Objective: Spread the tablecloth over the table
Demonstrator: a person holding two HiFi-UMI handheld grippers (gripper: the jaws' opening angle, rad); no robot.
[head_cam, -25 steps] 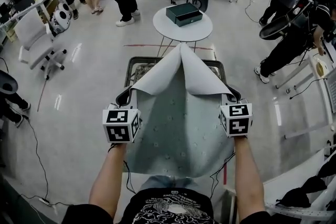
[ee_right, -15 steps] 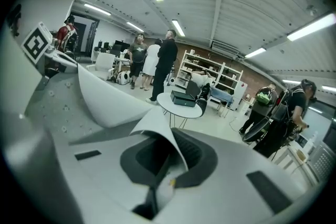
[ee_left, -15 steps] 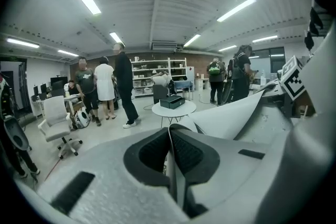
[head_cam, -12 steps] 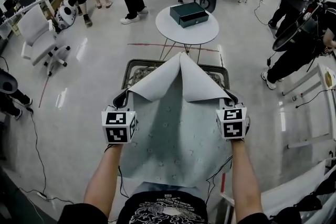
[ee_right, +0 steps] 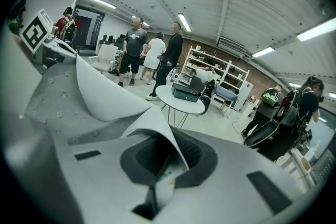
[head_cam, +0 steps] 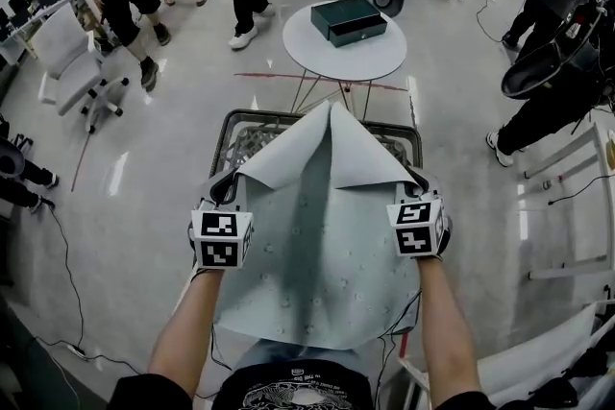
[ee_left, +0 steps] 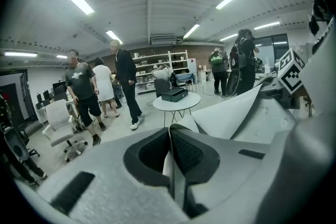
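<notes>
A pale grey-green tablecloth [head_cam: 322,245] with a faint dotted pattern hangs stretched between my two grippers, above a dark-framed table [head_cam: 252,117]. Its far part folds up into a peak over the table's far end. My left gripper [head_cam: 222,190] is shut on the cloth's left edge, which shows as a thin sheet [ee_left: 169,157] pinched between the dark pads. My right gripper [head_cam: 420,180] is shut on the right edge, where a curled corner [ee_right: 157,136] sits between the pads. The table top under the cloth is mostly hidden.
A round white side table [head_cam: 317,56] carrying a dark green box [head_cam: 348,19] stands just beyond the table. Several people stand at the back left and right. A white office chair [head_cam: 72,62] is at left, white furniture [head_cam: 577,206] at right, and cables [head_cam: 67,283] lie on the floor.
Both grippers have come down and drawn slightly closer together with the cloth, which now lies lower over the table. A person at the back left has walked nearer.
</notes>
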